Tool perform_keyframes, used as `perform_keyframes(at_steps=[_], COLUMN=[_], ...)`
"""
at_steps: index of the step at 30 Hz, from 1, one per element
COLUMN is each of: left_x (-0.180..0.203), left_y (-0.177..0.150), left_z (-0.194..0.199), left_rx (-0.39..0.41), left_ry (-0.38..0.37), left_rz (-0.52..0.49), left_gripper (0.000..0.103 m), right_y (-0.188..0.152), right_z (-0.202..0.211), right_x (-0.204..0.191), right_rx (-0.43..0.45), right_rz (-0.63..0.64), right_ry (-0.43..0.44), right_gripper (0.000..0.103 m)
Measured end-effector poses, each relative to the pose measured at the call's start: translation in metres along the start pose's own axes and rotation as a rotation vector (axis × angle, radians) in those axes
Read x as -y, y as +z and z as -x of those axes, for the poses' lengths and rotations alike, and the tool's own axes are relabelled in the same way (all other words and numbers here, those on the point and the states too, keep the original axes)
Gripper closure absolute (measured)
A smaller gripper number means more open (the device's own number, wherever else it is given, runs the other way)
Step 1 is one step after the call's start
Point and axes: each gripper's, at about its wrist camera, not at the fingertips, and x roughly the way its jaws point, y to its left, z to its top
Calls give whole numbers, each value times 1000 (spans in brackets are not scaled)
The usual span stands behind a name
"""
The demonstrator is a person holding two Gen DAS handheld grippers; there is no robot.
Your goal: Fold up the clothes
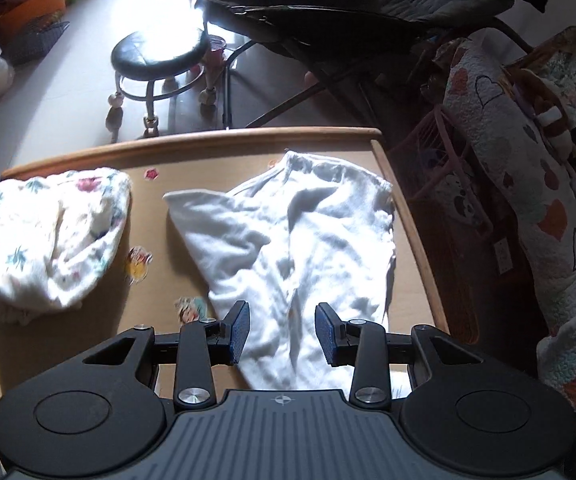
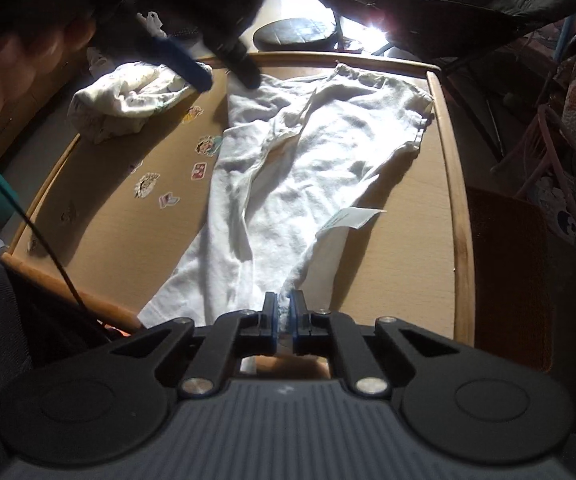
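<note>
White garment on table, hem pinched in right tongs.

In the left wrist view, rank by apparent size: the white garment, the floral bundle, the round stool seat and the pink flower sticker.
1. white garment
2. floral bundle, though nearer the lens edge, so distorted
3. round stool seat, farther away, so its true size is unsure
4. pink flower sticker

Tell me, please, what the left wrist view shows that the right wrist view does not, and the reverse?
Only the left wrist view shows the left tool open over the white garment, nothing between its pads. Only the right wrist view shows the right tool shut on the white garment's near end, plus its paper tag. Both show the table, the floral bundle and the round stool.
</note>
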Motion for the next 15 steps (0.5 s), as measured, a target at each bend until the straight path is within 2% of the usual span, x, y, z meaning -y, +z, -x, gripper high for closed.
perform_keyframes(at_steps=[4, 9, 12, 15], left_x=[24, 49, 65, 78], left_y=[25, 47, 59, 69], left_z=[-20, -67, -91, -111], left_rx=[-23, -70, -63, -94], left_ry=[10, 29, 74, 82], left_rz=[-29, -39, -74, -75], left_gripper=[64, 64, 64, 64], right_y=[-4, -6, -9, -9], right_z=[-7, -12, -15, -16], right_x=[1, 4, 7, 12], right_rx=[-17, -19, -16, -10], right_rz=[-16, -46, -72, -99], right_ry=[41, 80, 104, 132], right_gripper=[97, 97, 97, 97])
